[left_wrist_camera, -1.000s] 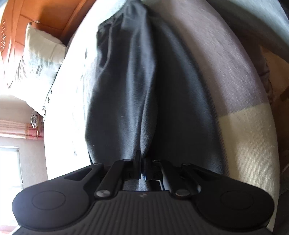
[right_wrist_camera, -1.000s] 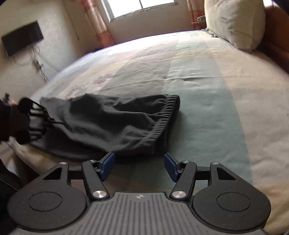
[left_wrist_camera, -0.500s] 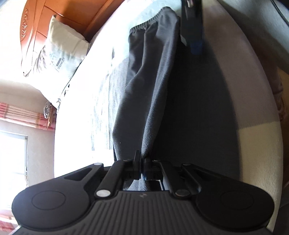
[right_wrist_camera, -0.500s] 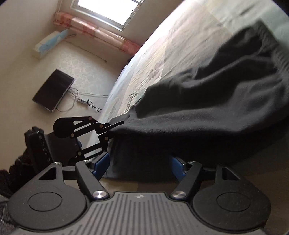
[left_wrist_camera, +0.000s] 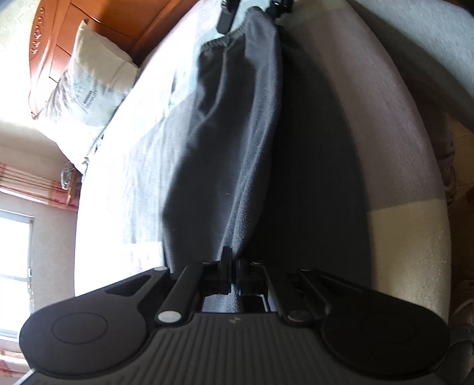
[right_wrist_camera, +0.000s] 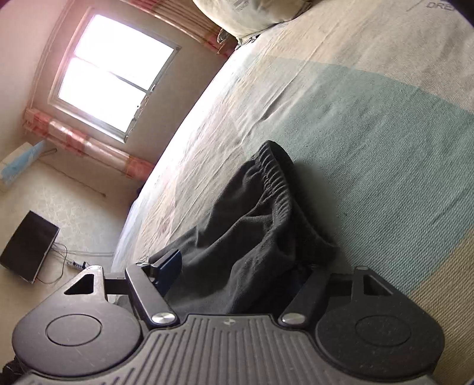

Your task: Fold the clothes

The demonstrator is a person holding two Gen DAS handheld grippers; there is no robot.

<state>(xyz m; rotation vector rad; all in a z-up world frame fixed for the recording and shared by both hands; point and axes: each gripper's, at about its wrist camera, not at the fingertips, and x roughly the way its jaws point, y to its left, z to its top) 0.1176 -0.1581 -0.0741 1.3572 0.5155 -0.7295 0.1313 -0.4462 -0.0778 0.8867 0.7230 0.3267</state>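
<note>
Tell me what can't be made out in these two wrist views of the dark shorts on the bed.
- Left wrist view: the left tool is shut on the dark grey fabric shorts; the pinched edge is hidden between its fingers.
- Left wrist view: the right tool at the waistband is cut off by the top edge.
- Right wrist view: the right tool's jaws are closing around the shorts; its right finger is buried under fabric.

Left claw (left_wrist_camera: 232, 268) clamped on dark shorts (left_wrist_camera: 237, 118)

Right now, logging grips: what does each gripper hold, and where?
Left gripper pinches the black shorts at their near edge. Right gripper is closing around the waistband end.
</note>
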